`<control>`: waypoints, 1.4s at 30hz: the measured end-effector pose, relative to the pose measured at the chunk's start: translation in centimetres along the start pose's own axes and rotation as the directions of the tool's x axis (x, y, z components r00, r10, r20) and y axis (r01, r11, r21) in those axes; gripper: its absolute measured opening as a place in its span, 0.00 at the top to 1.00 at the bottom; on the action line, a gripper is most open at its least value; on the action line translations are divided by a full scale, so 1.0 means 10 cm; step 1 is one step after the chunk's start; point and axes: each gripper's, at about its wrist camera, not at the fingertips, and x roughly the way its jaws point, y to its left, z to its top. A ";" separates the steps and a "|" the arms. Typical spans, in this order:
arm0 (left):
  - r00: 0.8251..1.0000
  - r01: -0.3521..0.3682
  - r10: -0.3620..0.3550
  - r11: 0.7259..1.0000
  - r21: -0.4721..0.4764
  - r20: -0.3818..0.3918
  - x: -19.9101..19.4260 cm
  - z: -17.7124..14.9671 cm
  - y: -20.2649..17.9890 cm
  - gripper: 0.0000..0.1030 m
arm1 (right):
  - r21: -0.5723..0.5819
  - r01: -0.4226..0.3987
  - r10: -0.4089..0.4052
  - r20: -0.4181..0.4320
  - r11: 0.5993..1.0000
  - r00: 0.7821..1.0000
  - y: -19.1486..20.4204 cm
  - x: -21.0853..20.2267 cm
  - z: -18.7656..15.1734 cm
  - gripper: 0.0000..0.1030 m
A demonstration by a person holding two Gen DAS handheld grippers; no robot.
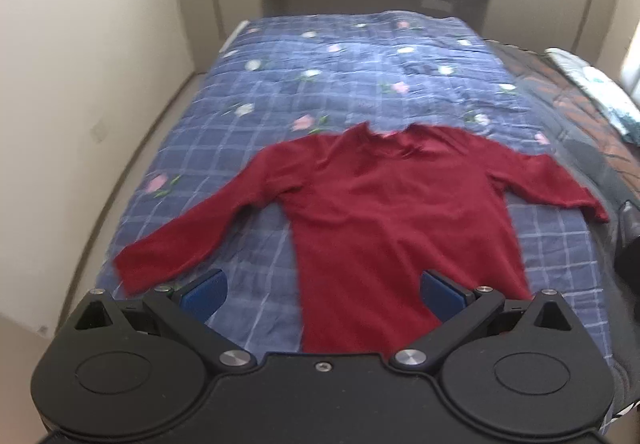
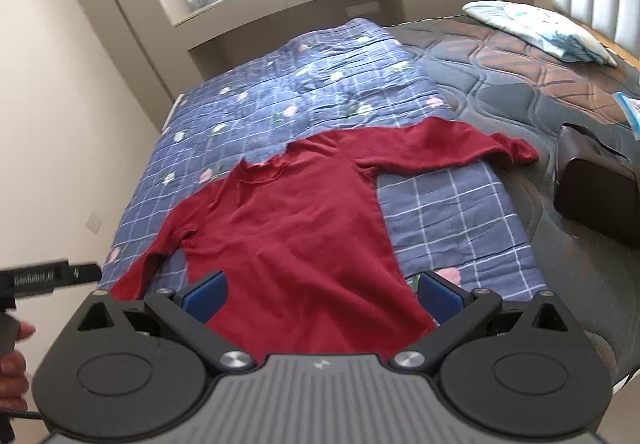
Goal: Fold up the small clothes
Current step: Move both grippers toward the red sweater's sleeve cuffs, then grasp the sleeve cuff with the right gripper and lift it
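Both tongs, left and right, spread wide, holding nothing, poised above hem of red long-sleeved top, laid flat, sleeves out, on blue checked quilt, ready for folding.

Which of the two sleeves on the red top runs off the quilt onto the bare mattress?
The sleeve on the right: its cuff lies past the blue quilt on the dark mattress. The other sleeve stays wholly on the quilt.
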 end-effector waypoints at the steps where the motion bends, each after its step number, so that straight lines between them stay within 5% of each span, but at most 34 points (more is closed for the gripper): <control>1: 1.000 0.014 -0.014 1.000 0.017 0.000 0.09 0.07 -0.04 0.01 | 0.000 0.018 -0.018 0.001 1.000 1.000 -0.03 0.05 0.02 0.00; 7: 0.999 0.039 -0.040 0.993 0.114 0.001 0.66 0.48 -0.41 0.01 | 0.070 0.092 -0.093 0.021 0.993 0.995 -0.43 0.37 0.13 0.00; 13: 0.999 0.034 -0.035 0.992 0.125 0.005 1.22 0.78 -0.91 0.01 | 0.184 0.072 -0.081 0.045 0.980 0.996 -1.09 0.75 0.31 0.00; 26: 0.998 -0.047 0.046 0.997 0.053 0.031 2.38 1.04 -1.71 0.01 | 0.239 0.034 -0.056 0.084 0.970 0.995 -2.34 2.06 0.93 0.00; 34: 0.996 -0.087 0.087 0.996 0.017 0.021 2.97 1.20 -1.88 0.01 | 0.267 0.065 -0.090 0.084 0.961 0.992 -2.61 2.66 1.03 0.00; 42: 0.996 -0.085 0.085 0.993 0.081 0.012 3.43 1.18 -2.15 0.01 | 0.386 0.095 -0.138 0.084 0.917 0.987 -2.77 2.96 1.11 0.00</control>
